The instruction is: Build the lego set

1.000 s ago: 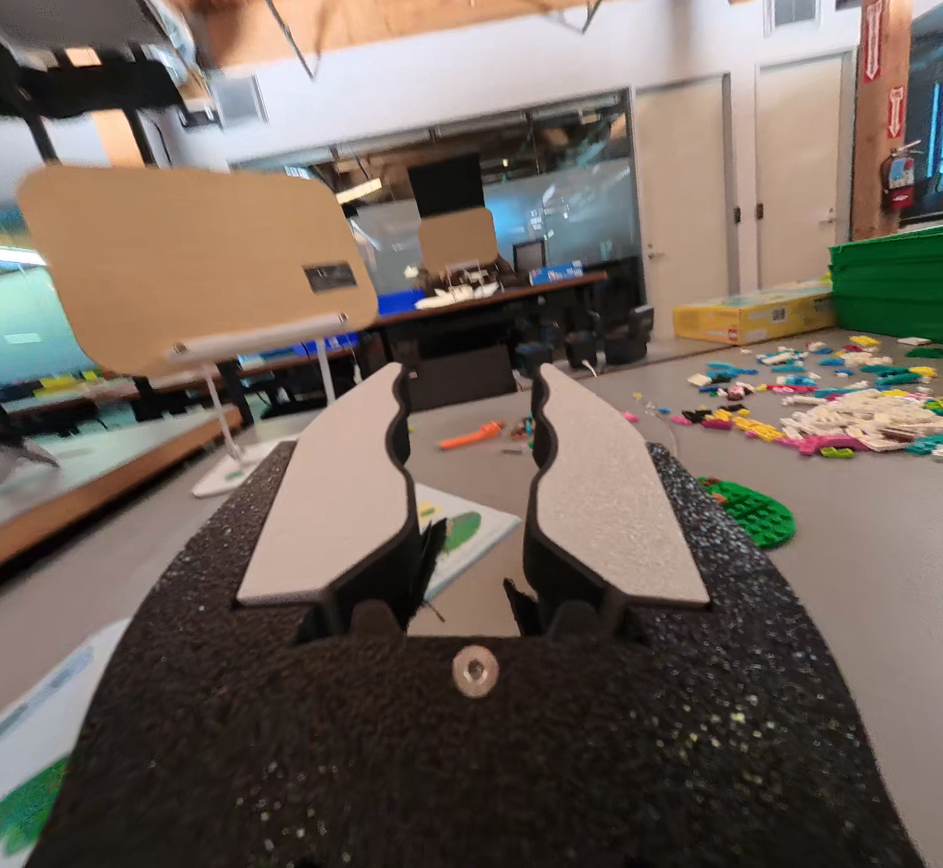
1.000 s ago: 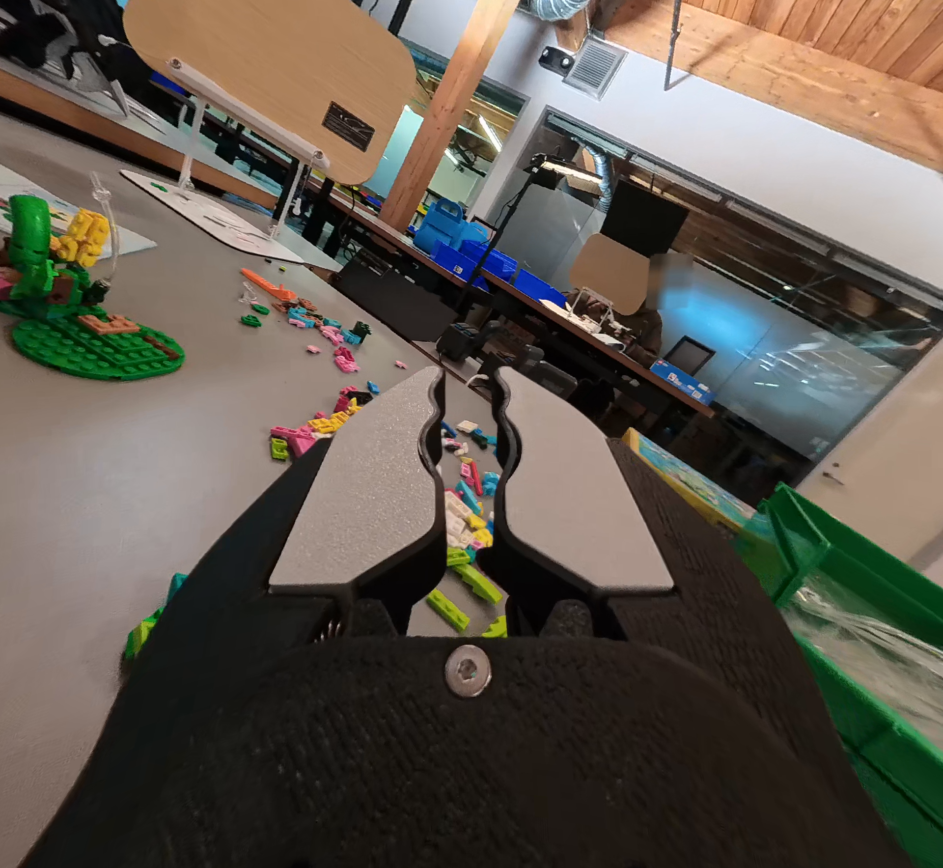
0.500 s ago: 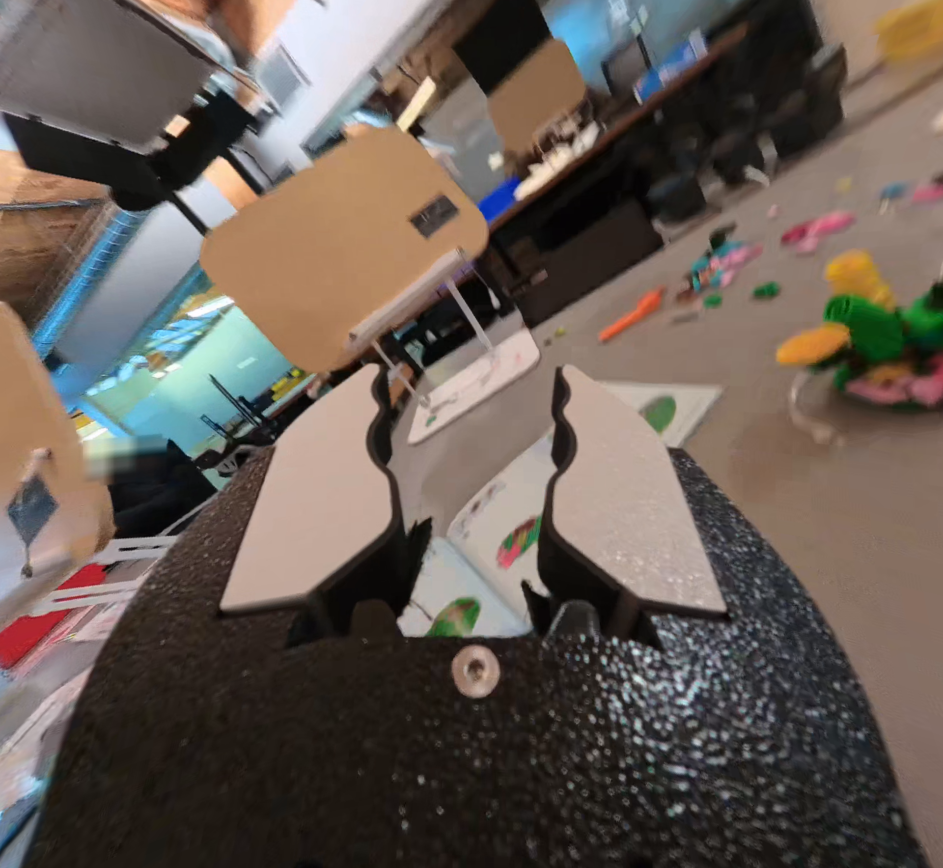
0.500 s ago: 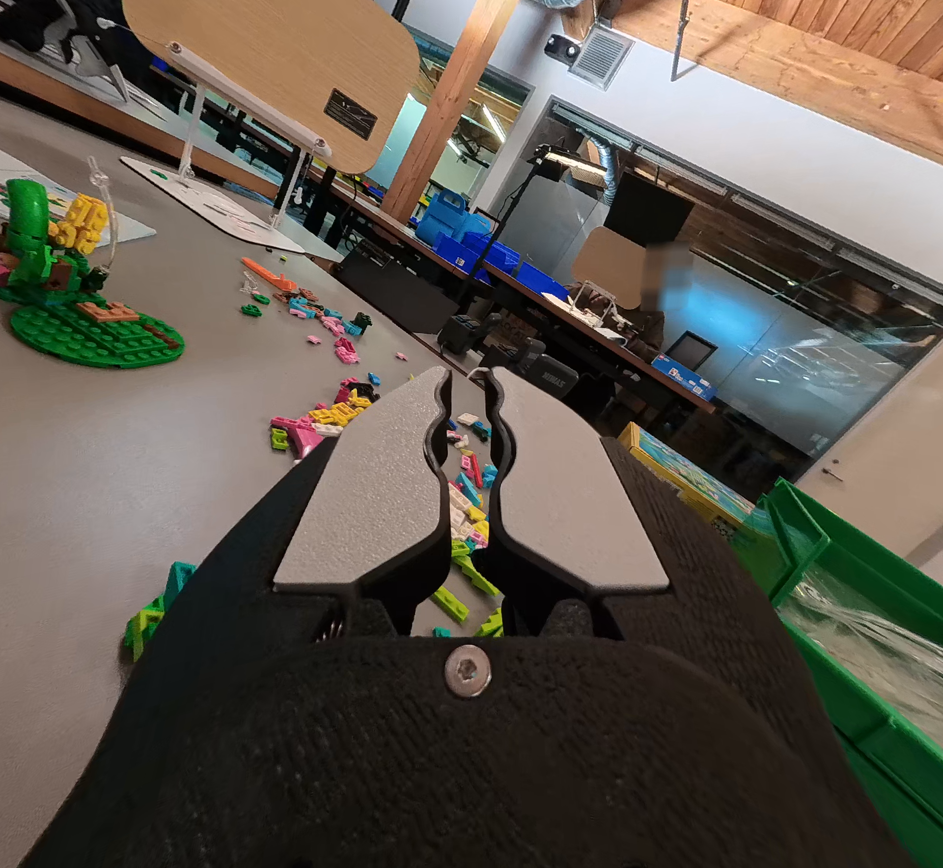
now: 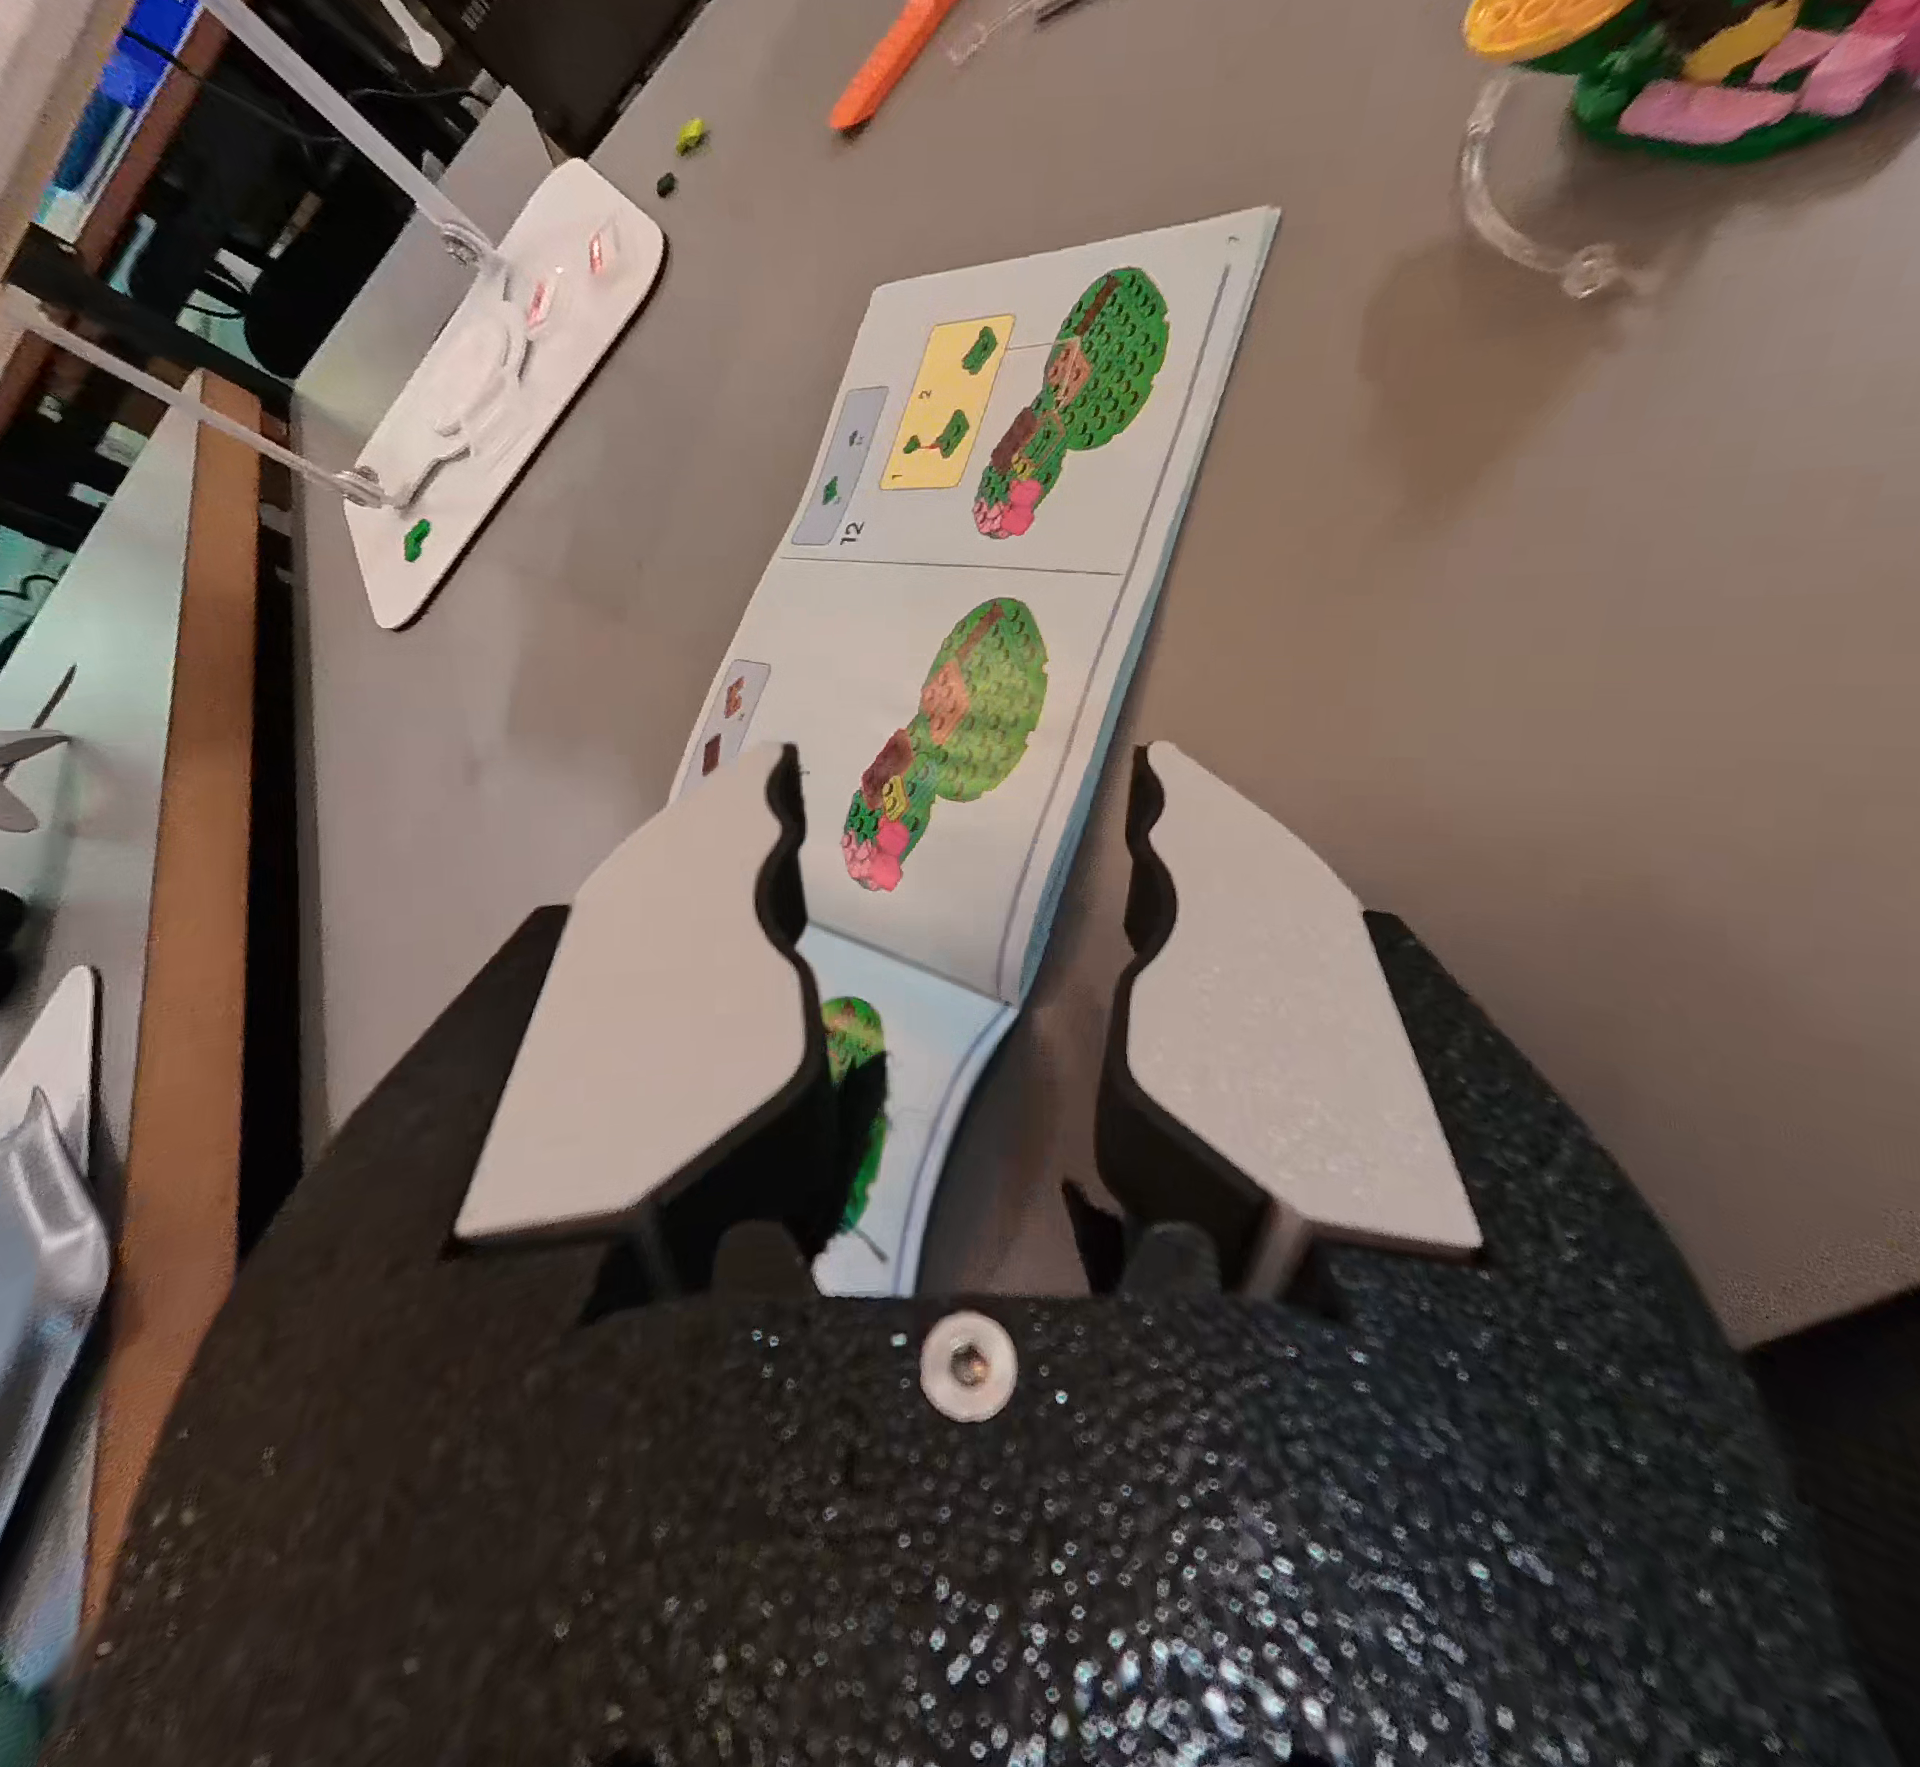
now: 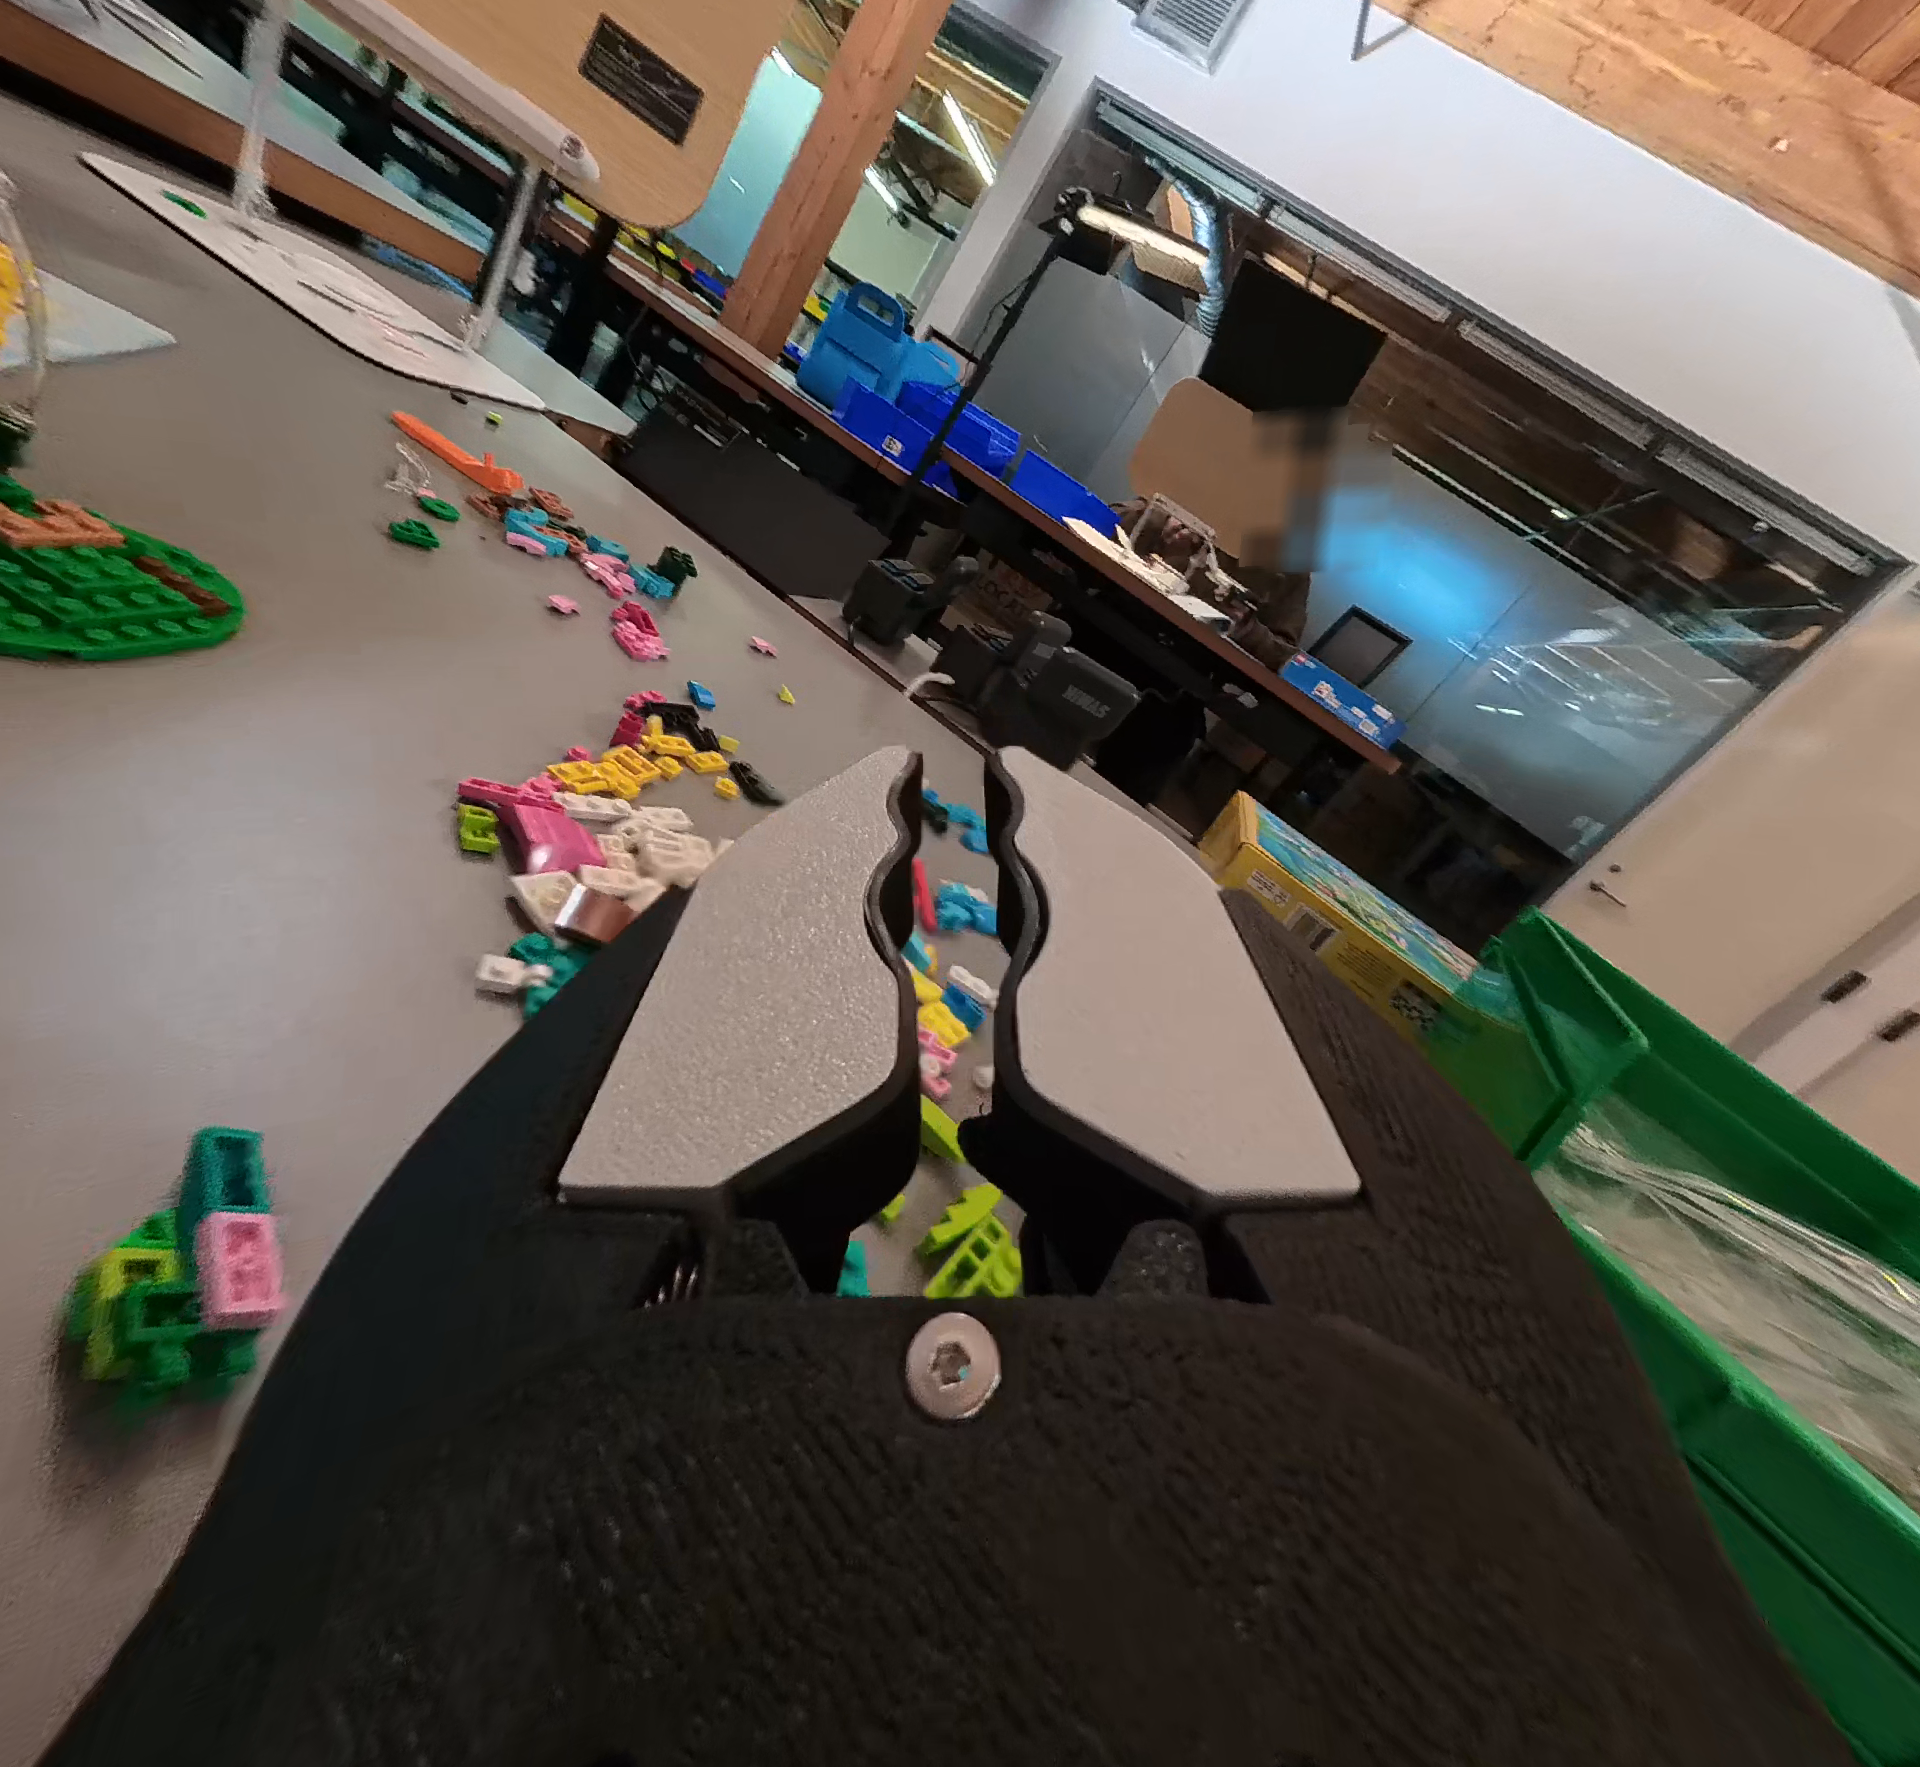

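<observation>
The left tool [image 5: 961, 761] stands wide open and holds nothing, above the open booklet [image 5: 1039, 491] that lies flat on the grey surface [image 5: 1507, 626]. The right tool [image 6: 954, 761] is nearly closed with a thin gap and grips nothing, above the loose bricks [image 6: 613, 782]. A green bin [image 6: 1714, 1198] is on its right.

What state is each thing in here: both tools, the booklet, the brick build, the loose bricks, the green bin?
Left tool: open, nothing gripped, over the booklet.
Right tool: open by a narrow gap, nothing between the fingers.
Instruction booklet: lying open on the table, near page curling up.
Brick build: partly assembled, standing on its green base.
Loose bricks: scattered unsorted on the table.
Green bin: uncovered, contents unclear.
</observation>
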Demonstrator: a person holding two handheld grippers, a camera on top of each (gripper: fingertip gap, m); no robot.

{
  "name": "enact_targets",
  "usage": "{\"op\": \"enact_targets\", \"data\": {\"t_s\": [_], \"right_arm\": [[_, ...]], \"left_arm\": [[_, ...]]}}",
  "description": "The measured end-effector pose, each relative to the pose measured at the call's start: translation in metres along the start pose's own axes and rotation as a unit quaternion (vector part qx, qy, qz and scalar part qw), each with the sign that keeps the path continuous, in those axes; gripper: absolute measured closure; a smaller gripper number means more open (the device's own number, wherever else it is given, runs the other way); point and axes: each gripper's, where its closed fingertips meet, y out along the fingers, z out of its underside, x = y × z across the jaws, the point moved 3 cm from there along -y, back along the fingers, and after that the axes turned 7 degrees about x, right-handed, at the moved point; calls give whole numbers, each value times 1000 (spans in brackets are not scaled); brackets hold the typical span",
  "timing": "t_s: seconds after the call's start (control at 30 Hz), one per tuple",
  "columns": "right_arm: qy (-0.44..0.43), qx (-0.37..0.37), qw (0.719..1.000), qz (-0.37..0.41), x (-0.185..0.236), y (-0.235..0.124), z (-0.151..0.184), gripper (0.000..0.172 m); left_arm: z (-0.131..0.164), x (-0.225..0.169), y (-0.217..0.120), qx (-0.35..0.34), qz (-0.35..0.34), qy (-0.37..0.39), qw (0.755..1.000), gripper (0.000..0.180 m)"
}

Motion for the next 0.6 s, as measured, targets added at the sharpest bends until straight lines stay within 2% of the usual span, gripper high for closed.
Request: {"op": "enact_targets", "data": {"t_s": [0.2,0.6], "right_arm": [[15,26,999,19,-13,0,14,162],[-12,43,999,29,-20,-11,26,162]], "left_arm": [[6,1,21,40,43,11,998,110],[9,4,29,65,78,30,994,110]]}}
